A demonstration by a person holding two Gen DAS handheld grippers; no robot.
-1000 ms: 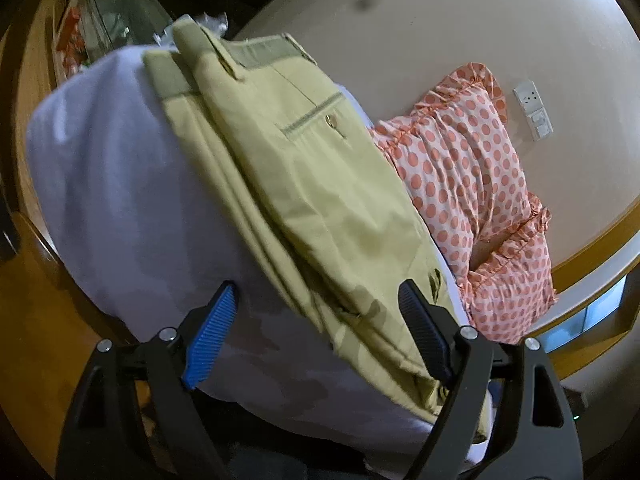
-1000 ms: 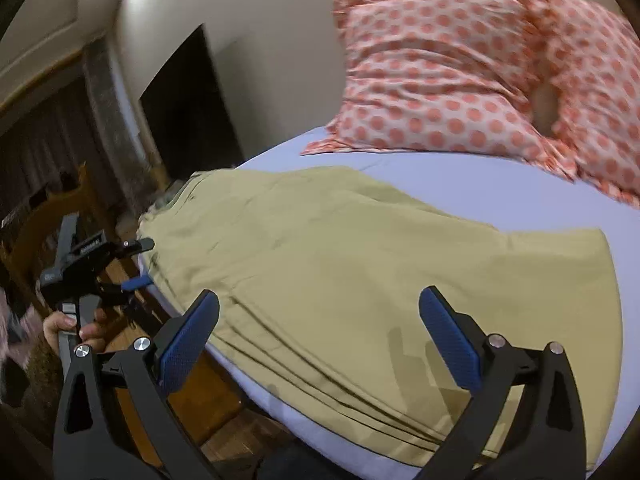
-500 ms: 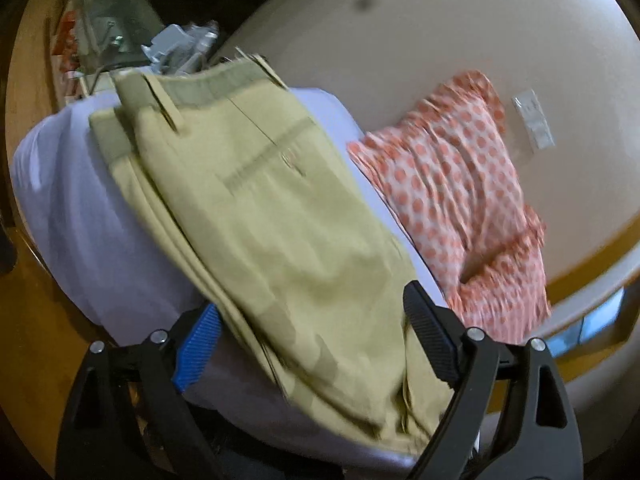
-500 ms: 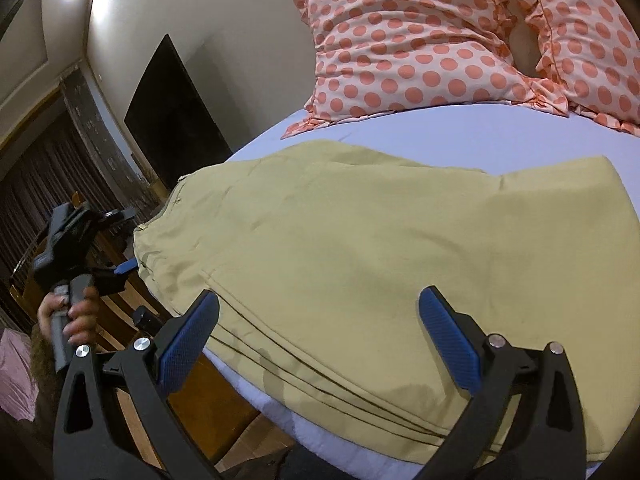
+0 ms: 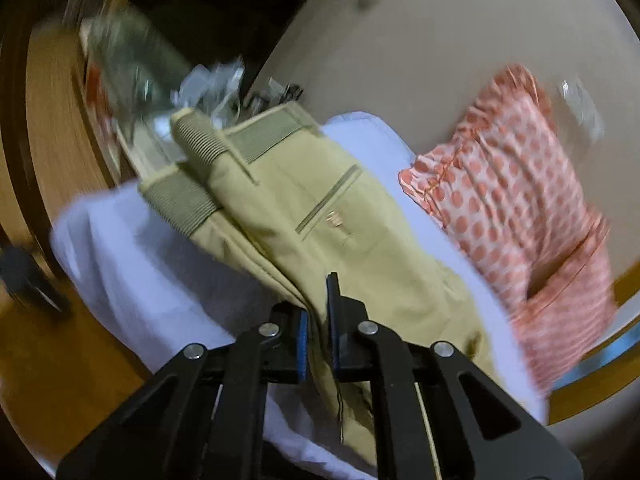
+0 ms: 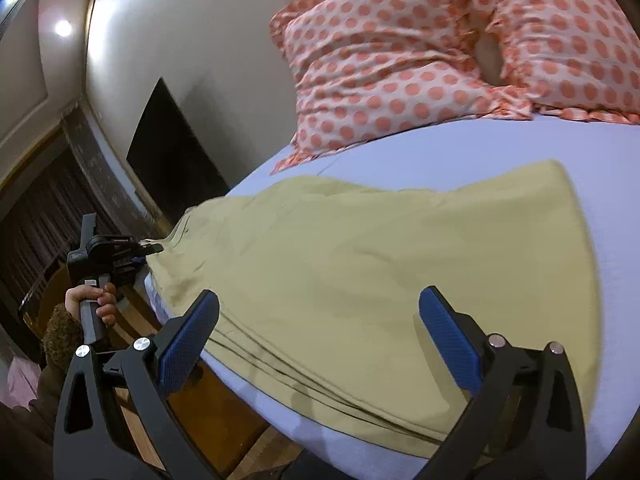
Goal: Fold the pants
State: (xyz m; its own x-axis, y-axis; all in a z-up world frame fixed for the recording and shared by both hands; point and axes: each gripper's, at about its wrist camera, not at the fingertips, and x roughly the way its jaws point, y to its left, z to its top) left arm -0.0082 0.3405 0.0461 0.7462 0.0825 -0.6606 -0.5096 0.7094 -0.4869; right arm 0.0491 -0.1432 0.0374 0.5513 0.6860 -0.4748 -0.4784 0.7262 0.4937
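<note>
Left claw (image 5: 318, 346): closed on the near edge of the pants (image 5: 340, 232), with a fold of khaki cloth pinched between its two blue-lined fingers (image 5: 303, 344). In the right wrist view the same claw (image 6: 154, 247) sits at the waistband end, by the left edge of the bed (image 6: 460, 148), held in the person's hand (image 6: 94, 300).

Pants (image 6: 380, 264): laid flat along the near edge of the bed on a pale lilac sheet, legs stacked one upon the other, waistband to the left and hems to the right. A back pocket with a button (image 5: 334, 220) faces upward.

Right claw (image 6: 320, 340): wide open, holding nothing, poised just above the near edge of the pants toward the hem end.

Two pillows (image 6: 400, 68) with orange dots stand against the wall at the far side of the bed, well apart from the pants.

Step in hand, as judged: taking hold of both ends for the crosswise fold. The lengthwise fold appears done. The next move likely calls for the right claw to close on all stacked layers at the hem, then for one end to be carried over onto the other.

No brand, label or legible writing can be made out; the left wrist view is blurred.
</note>
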